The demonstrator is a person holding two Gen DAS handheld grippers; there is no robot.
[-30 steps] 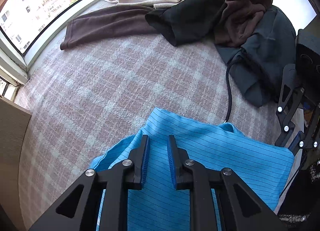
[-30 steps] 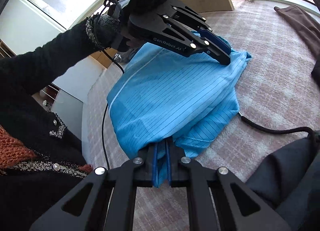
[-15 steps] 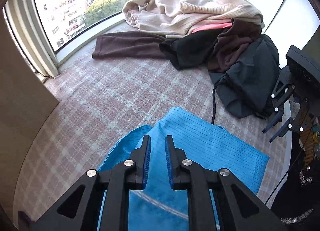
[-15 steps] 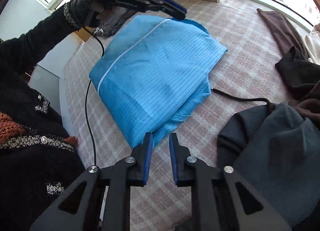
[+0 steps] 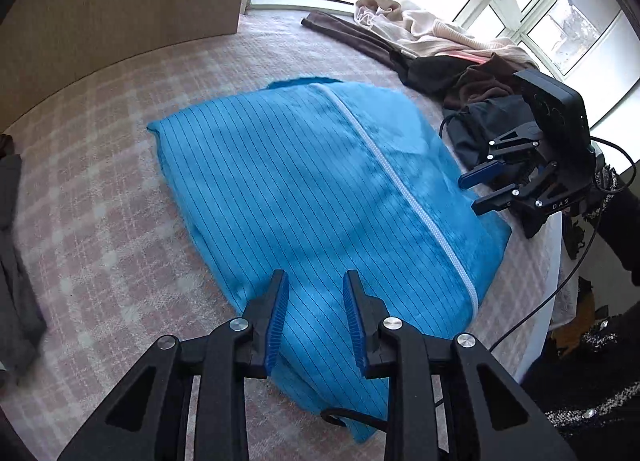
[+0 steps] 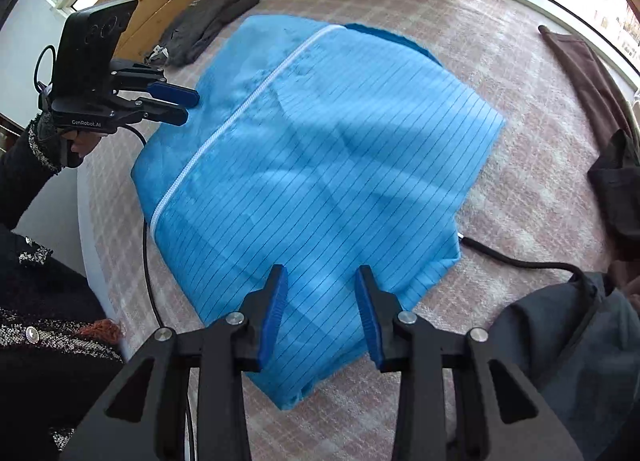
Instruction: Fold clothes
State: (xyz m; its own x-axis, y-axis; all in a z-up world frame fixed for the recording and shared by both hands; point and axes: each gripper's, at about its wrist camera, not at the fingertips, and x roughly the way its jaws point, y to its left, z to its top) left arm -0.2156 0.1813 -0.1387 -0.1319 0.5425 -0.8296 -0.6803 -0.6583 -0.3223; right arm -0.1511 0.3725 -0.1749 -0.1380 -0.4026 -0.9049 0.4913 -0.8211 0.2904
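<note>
Left wrist view: the left hand-held gripper [image 5: 316, 315] hangs with its jaws apart and nothing between them, above the near edge of the blue striped garment [image 5: 312, 189]. A second ago this view showed blue cloth crowding close under nearly closed pads; now the whole piece lies spread on the pink plaid bed cover [image 5: 100, 221], its white zipper [image 5: 400, 189] running from far to near right. The right hand-held gripper [image 5: 486, 191] hovers off the garment's right edge, jaws parted. A pile of unfolded clothes [image 5: 440, 49] waits far right by the window, and a grey garment [image 5: 16, 261] lies at the left edge.

Right wrist view: the right hand-held gripper [image 6: 322, 315] is spread wide and empty above the blue striped garment's [image 6: 320, 165] near corner. A second ago its pads were pinched on a bunch of that cloth; the cloth is now let go and lies flat. The left hand-held gripper [image 6: 184, 103] stands parted just off the left edge, held by a hand [image 6: 76, 145] in a dark sleeve. A black cable [image 6: 516, 259] trails from under the right edge toward a dark grey garment [image 6: 568, 361] near right.

Read together, both releases suggest one fold has just been laid down. The piece looks roughly rectangular yet still broad, so further folds likely remain.
</note>
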